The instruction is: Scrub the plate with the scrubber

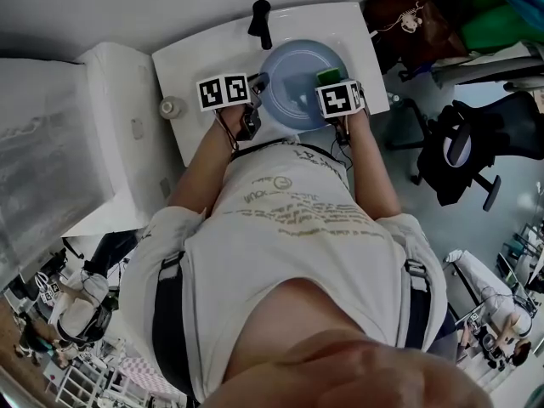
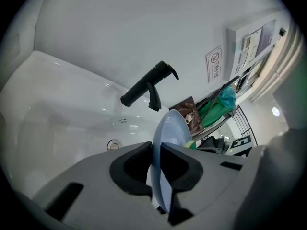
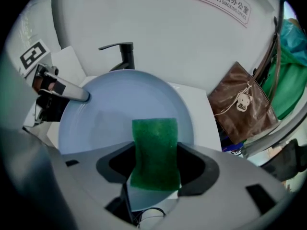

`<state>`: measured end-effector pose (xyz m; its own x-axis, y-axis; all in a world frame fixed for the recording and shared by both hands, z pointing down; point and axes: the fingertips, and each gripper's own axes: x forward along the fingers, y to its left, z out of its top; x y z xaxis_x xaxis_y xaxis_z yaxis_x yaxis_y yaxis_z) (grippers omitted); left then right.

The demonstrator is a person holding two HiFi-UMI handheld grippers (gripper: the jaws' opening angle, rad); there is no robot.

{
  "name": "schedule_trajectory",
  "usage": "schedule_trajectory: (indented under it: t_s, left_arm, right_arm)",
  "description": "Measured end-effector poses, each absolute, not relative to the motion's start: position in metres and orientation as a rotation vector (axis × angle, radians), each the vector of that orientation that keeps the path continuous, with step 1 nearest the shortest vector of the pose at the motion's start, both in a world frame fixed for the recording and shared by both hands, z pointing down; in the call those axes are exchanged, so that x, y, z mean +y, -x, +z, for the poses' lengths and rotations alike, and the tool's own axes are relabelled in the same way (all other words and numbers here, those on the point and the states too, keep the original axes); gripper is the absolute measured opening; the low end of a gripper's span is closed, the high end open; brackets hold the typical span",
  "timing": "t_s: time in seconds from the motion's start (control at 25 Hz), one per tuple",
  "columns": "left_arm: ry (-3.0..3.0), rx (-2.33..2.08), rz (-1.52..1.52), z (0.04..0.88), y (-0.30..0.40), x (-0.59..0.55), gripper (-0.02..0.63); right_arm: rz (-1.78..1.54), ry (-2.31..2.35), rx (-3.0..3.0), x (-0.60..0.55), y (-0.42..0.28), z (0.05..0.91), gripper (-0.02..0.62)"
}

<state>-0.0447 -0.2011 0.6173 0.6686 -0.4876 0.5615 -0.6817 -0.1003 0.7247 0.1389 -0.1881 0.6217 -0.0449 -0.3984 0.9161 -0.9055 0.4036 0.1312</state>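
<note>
The left gripper (image 2: pixel 156 150) is clamping the plate (image 3: pixel 120 104) by its rim. The right gripper (image 3: pixel 154 153) is pinching the scrubber (image 3: pixel 154 133), with the plate's face lying directly ahead.

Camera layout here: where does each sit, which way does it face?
Head view: on the person's head, facing steeply down at the white sink and pale blue round plate; white-shirted torso and forearms show.
Left gripper view: on the left tool, facing the black faucet; its jaws clamp the plate's rim.
Right gripper view: on the right tool, facing the plate's face; its jaws grip the green scrubber pad.
Shared: plate and faucet in all three.
</note>
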Motion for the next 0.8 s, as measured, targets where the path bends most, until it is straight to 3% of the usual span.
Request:
schedule_trajectory:
  t_s: [0.8]
  left_arm:
    - [-1.7, -1.026, 0.192, 0.626, 0.045, -0.209, 0.044]
  right_arm:
    - [0.69, -0.781, -1.745, -0.137, -0.073, 0.653, 0.258]
